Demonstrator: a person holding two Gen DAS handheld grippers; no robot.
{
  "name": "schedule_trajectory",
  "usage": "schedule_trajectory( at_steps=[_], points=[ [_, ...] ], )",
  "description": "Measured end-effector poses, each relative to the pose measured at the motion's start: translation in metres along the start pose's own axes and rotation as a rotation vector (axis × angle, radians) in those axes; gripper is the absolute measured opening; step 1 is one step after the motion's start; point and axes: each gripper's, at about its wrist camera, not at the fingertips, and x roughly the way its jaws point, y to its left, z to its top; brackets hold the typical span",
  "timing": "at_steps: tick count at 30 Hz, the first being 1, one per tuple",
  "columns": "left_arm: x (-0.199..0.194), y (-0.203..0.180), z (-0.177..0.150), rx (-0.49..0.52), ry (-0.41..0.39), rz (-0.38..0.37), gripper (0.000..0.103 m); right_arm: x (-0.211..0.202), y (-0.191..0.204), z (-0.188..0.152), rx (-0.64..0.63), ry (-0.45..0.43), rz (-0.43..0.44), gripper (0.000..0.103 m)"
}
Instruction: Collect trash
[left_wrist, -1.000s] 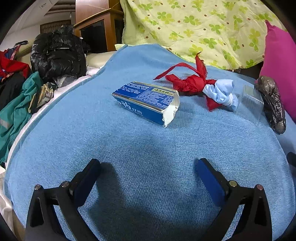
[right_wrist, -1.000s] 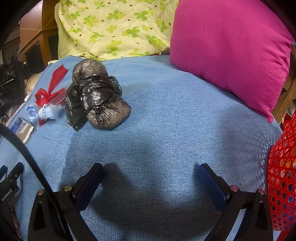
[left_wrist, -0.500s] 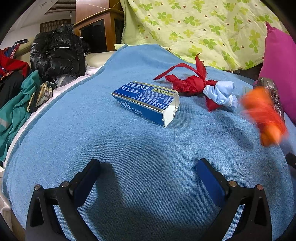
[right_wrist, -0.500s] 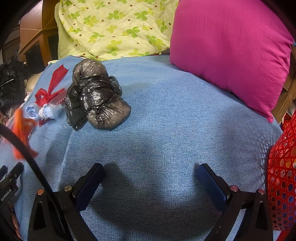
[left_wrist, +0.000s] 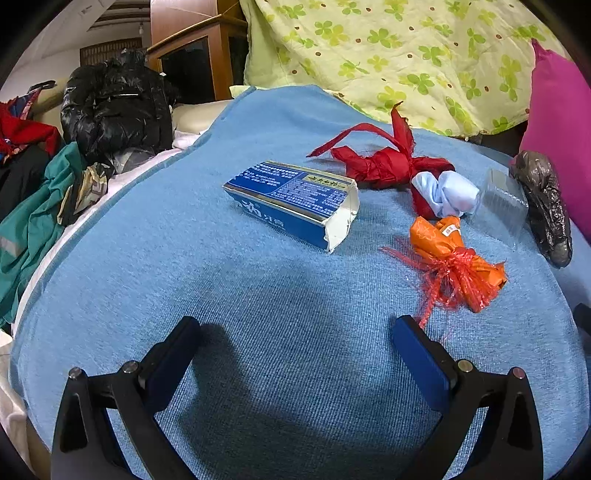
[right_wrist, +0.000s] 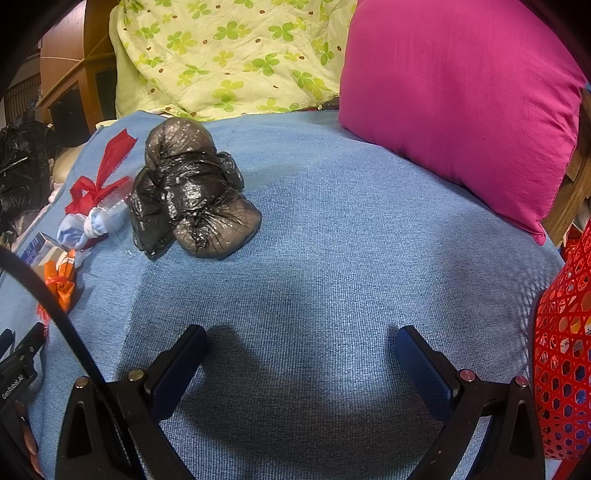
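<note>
On the blue blanket (left_wrist: 258, 332) the trash lies in a loose row. Farthest left is the torn blue carton (left_wrist: 291, 199), its ragged open end turned toward the left hand-held gripper (left_wrist: 295, 343), which hovers low with its jaws spread wide and nothing between them. Next comes the red knotted bag (left_wrist: 384, 166), touching a pale blue wad (left_wrist: 447, 195). In front of these is the orange bundle (left_wrist: 454, 258), tied with red netting whose loose strand trails almost to the gripper's right finger. A clear plastic tray (left_wrist: 504, 206) and the crumpled black bag (right_wrist: 192, 195) follow, the bag nearest the right hand-held gripper (right_wrist: 301, 350), also spread and empty. The red mesh basket (right_wrist: 565, 365) stands at the far right edge, likely the place for the trash.

The orange bundle looks the easiest first pick for the left side. Close on its tied waist rather than on the trailing netting, which would probably slip or stretch. For the black bag, grip the bunched middle, since slick film may slide out of a shallow pinch.
</note>
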Motion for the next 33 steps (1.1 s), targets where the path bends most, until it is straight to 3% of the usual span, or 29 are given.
schedule_trajectory(
  at_steps=[7, 14, 17, 20, 26, 29, 33],
  points=[
    [-0.001, 0.007, 0.003, -0.007, 0.065, -0.041, 0.103, -0.001, 0.0, 0.0, 0.003, 0.011, 0.003, 0.103],
    [-0.014, 0.021, 0.012, -0.01, 0.247, -0.102, 0.103, -0.006, -0.003, 0.005, -0.026, 0.122, 0.032, 0.103],
    [-0.037, 0.036, 0.02, -0.055, 0.19, -0.11, 0.103, -0.017, -0.001, 0.012, 0.011, 0.164, 0.031, 0.103],
    [-0.07, 0.053, 0.037, -0.056, 0.079, -0.083, 0.103, -0.051, 0.006, 0.022, 0.025, 0.066, 0.058, 0.103],
    [-0.108, 0.078, 0.061, -0.052, -0.122, -0.06, 0.103, -0.122, 0.02, 0.035, 0.025, -0.083, 0.228, 0.103],
    [-0.115, 0.076, 0.067, -0.026, -0.161, -0.101, 0.103, -0.146, 0.029, 0.035, -0.001, -0.134, 0.254, 0.103],
    [-0.124, 0.068, 0.066, 0.007, -0.185, -0.113, 0.103, -0.178, 0.033, 0.029, -0.041, -0.222, 0.22, 0.103]
  ],
)
